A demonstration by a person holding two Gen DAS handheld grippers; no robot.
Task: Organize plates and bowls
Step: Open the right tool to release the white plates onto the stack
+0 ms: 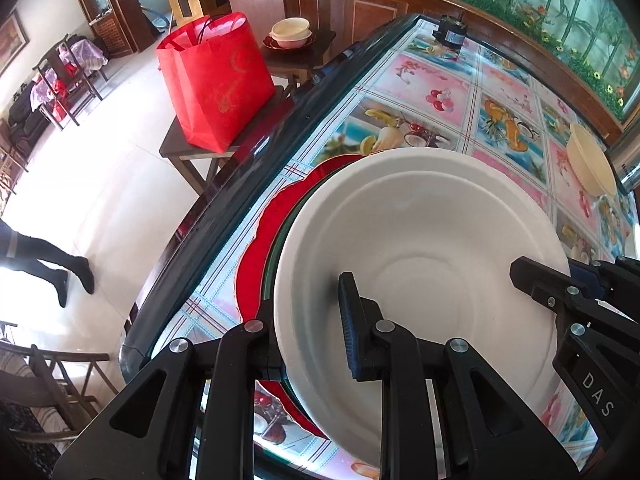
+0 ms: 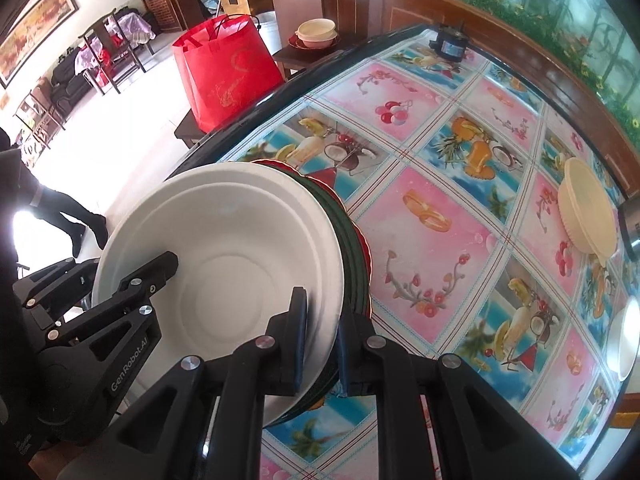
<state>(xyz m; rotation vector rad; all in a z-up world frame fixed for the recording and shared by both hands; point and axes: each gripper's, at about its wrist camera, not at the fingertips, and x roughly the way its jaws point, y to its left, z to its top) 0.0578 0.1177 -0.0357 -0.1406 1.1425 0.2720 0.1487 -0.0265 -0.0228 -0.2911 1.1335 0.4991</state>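
A stack of plates is held above the table: a white plate (image 1: pixel 432 240) on top, dark green plates (image 2: pixel 352 240) under it, a red scalloped plate (image 1: pixel 260 256) at the bottom. My left gripper (image 1: pixel 312 320) is shut on the stack's left rim. My right gripper (image 2: pixel 322 340) is shut on the right rim, one finger inside the white plate (image 2: pixel 224 256), one under the stack. Each gripper shows in the other's view. A cream bowl (image 2: pixel 586 208) sits upside down at the table's right side.
The table (image 2: pixel 420 208) has a fruit-pattern cloth and a dark rim. A small dark device (image 2: pixel 448 44) sits at the far end. A white dish edge (image 2: pixel 628 340) shows at right. A red bag (image 1: pixel 216 80) and stacked bowls (image 1: pixel 290 34) stand on side tables.
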